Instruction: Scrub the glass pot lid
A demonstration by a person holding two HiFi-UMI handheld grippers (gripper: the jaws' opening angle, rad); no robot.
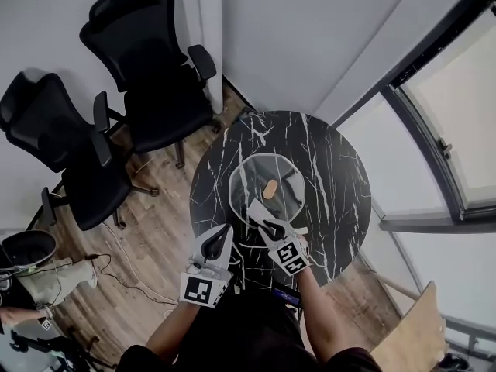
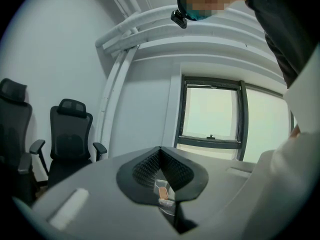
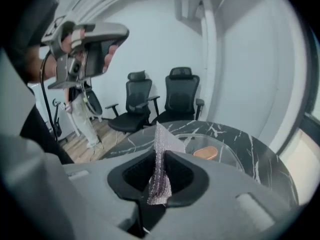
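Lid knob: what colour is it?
Orange-tan; the knob shows best in the right gripper view.

table (image 1: 341, 200): right half and far rim bare, open above | lid (image 1: 249, 178): flat at centre-left, knob (image 1: 270, 189) its only raised point | right gripper (image 1: 264, 225) with pad (image 1: 257, 209) blocks lid's near edge | left gripper (image 1: 224, 232) at near-left rim | back chair (image 1: 151, 68), front chair (image 1: 66, 153) crowd left floor | wall (image 1: 310, 37) just behind far rim
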